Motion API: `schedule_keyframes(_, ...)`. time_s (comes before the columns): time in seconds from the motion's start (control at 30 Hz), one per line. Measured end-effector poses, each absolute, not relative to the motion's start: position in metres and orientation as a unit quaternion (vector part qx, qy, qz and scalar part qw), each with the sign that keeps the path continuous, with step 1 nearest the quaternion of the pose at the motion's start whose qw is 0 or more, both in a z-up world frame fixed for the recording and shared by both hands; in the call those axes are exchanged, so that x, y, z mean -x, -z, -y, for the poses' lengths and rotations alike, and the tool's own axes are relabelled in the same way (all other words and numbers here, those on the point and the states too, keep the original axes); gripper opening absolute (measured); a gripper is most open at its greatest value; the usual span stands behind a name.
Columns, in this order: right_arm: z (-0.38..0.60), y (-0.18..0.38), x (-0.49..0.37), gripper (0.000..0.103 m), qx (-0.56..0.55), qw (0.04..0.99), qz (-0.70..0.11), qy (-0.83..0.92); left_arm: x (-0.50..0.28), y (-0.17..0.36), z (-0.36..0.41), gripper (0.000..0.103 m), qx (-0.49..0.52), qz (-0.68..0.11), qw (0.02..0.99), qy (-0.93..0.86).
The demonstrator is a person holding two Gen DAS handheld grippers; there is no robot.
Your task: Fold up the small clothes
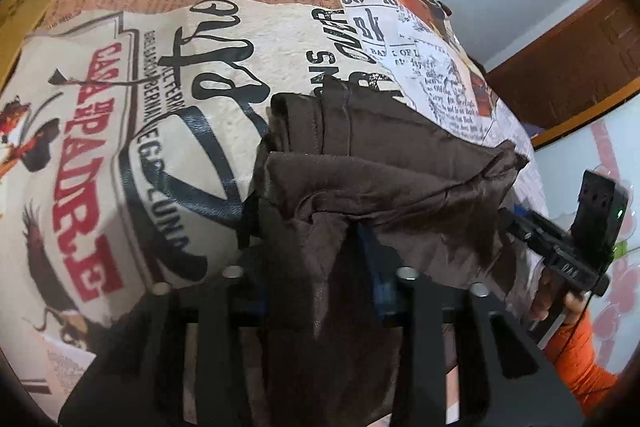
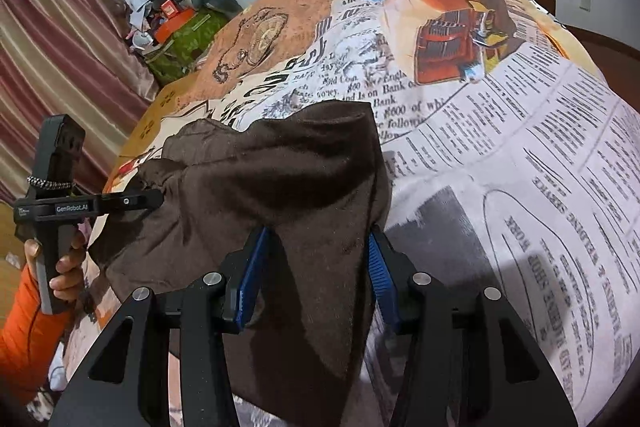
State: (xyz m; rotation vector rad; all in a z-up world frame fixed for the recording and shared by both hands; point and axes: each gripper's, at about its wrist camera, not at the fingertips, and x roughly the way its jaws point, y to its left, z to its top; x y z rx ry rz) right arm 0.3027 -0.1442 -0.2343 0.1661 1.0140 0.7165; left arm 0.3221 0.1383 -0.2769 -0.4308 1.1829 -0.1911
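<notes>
Draping over both sets of fingers, the brown garment (image 2: 288, 187) is a soft, matte, slightly fuzzy cloth, bunched in folds and lifted above the table's near edge. The right gripper (image 2: 316, 267) has its ribbed blue pads (image 2: 252, 267) parted, with cloth hanging between them; whether they pinch it I cannot tell. In the left wrist view the left gripper (image 1: 320, 267) is buried under fabric, one blue pad barely showing, its grip unreadable there. Only the right wrist view shows that tool (image 2: 132, 203) from the side, marked "GenRobot.AI", its tip clamped on a corner of the garment. Beyond, the glossy tablecloth (image 1: 100, 147) carries collage print: "BANK OF", a pocket watch, and in the right view "$600", "Bank".
</notes>
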Motion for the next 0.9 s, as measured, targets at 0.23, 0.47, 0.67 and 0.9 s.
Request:
schedule_keyframes(0.23, 0.139, 0.234, -0.302, 0.009, -0.061, 0.813, -0.473, -0.334, -0.317, 0.274, -0.144, 0.007, 0.228, -0.542, 0.805, 0.081)
schedule_keyframes(0.47, 0.137, 0.209, -0.292, 0.007, -0.047, 0.828, -0.444, -0.339, -0.298, 0.237, -0.143, 0.006, 0.198, -0.507, 0.836, 0.068)
schedule_keyframes(0.67, 0.121, 0.174, -0.28, 0.007, -0.034, 0.835, -0.414, -0.36, -0.274, 0.193, -0.148, 0.006, 0.159, -0.46, 0.872, 0.045)
schedule_keyframes(0.9, 0.082, 0.135, -0.266, 0.007, -0.022, 0.84, -0.377, -0.389, -0.234, 0.147, -0.196, 0.006, 0.157, -0.409, 0.899, 0.009)
